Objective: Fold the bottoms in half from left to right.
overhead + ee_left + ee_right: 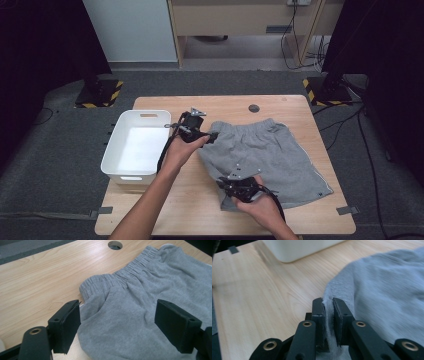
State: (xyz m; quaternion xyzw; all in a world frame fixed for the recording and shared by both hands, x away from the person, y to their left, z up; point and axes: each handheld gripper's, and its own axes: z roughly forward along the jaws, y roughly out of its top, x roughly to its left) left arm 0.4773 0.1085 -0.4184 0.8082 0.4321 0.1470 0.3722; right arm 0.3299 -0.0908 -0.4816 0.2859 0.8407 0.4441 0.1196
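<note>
A pair of grey shorts [270, 155] lies spread flat on the wooden tabletop [165, 210], its gathered elastic waistband [120, 275] toward the far edge and the legs pointing to the near right. A thin white stripe runs down the right side, and the near left hem corner is pinched up.

A: Where is the left claw [214, 136]?

B: Toward the far-left part of the bench [165, 205], held by the left hand [186, 146]. The bare forearm runs up from the near edge. Its 2 jaws stand wide apart, pads pressing on nothing.

A: And the right claw [223, 186]?

B: Near the middle of the near edge, pointing left, in the right hand [260, 202]. Its 2 jaws are pinched tight on a fold of the grey shorts [387, 297].
</note>
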